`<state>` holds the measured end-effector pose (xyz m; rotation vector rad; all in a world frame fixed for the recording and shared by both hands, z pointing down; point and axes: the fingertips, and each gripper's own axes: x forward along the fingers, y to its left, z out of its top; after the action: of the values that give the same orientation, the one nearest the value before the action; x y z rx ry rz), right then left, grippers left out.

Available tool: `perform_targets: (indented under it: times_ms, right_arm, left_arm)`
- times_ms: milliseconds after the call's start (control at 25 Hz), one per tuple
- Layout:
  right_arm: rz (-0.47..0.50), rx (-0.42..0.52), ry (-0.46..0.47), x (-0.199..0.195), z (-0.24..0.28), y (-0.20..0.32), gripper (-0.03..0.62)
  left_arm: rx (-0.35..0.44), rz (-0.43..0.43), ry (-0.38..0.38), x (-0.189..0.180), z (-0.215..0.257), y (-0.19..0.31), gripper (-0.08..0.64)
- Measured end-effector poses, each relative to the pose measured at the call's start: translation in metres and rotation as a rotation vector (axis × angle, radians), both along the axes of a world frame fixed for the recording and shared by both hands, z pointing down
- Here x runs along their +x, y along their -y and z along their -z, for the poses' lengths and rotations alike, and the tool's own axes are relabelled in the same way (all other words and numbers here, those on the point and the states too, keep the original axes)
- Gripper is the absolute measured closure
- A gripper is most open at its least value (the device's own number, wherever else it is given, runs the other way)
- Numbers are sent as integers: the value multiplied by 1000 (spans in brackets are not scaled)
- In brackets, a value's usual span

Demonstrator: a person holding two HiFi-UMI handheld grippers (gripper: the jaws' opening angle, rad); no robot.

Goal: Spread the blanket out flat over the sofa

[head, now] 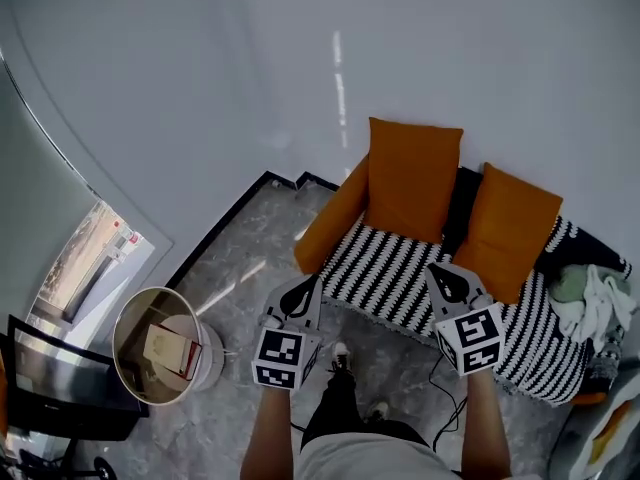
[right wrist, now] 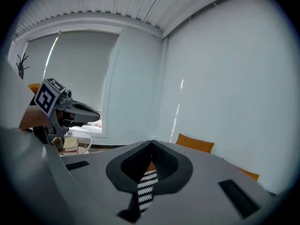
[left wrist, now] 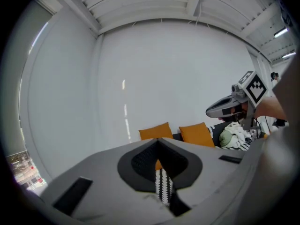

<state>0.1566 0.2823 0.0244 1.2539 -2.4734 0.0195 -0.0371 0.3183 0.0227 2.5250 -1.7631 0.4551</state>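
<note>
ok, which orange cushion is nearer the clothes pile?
The right cushion, beside the clothes pile; the left cushion stands by the orange armrest.

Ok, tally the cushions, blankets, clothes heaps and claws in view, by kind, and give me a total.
Orange back cushions: 2
Striped blanket: 1
Clothes heap: 1
Claws, left and right: 2
Total: 6

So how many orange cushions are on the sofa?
2. One orange cushion stands at the back, near the sofa's left end; the other leans just right of it. The slanted orange piece further left looks like the sofa's arm, though it could be a third.
</note>
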Motion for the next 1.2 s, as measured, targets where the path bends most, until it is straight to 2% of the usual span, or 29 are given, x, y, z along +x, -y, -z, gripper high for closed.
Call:
perform_targets:
  times_ms: [240,440,560,800,1200]
  right_arm:
    - [15,60,24,6,50,-39,591]
    - [34,102,28,0,77,-60,591]
    - [35,121,34,-2,90,-67,591]
    - [22,132,52,3,101,-76,591]
    - [23,133,51,5,100,-78,591]
  left_arm:
    - [60,-17,-2,9,52,-38,561]
    - [91,-47,-11,24,73,-56,561]
    - [111,-72,21,33,81,-60,560]
    - [156,-102,62,44,100,-68,560]
    - [176,-106,65,48,107,-70,560]
